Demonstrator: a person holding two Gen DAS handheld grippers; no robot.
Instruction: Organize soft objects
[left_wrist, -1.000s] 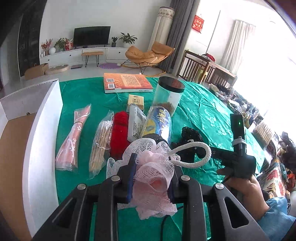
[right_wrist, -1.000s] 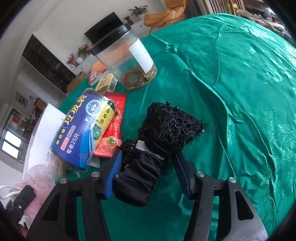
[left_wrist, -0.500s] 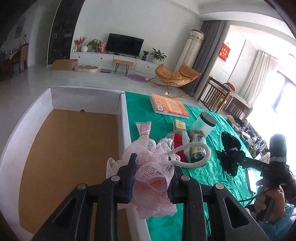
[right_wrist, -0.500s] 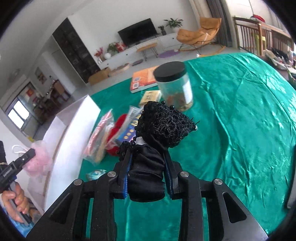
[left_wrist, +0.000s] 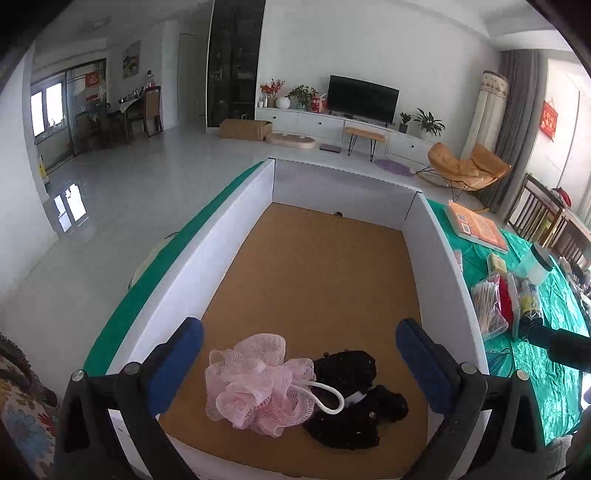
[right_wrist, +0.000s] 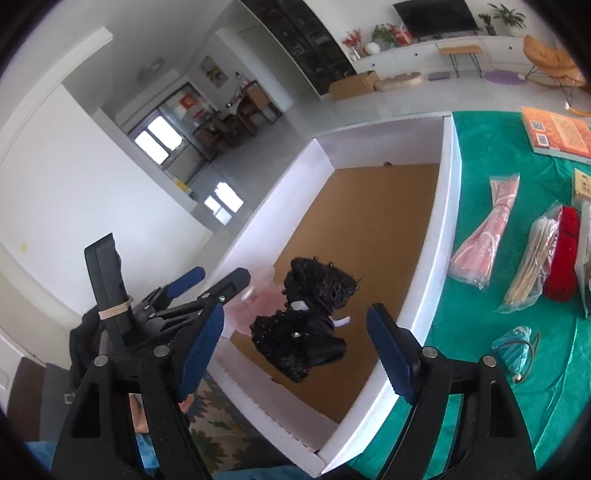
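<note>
A pink mesh bath puff with a white cord lies on the brown floor of the white-walled box, near its front wall. A black lace fabric piece lies right beside it, touching it. My left gripper is open and empty above them. In the right wrist view the black lace piece lies inside the box with the pink puff behind it. My right gripper is open and empty above the box's front part. The left gripper shows at the left there.
On the green tablecloth right of the box lie a pink packet, a bag of sticks, red yarn, a teal item, an orange book and a clear jar.
Both grippers moved left over the box and opened. The pink puff and the black lace piece dropped out and now lie on the box floor.
</note>
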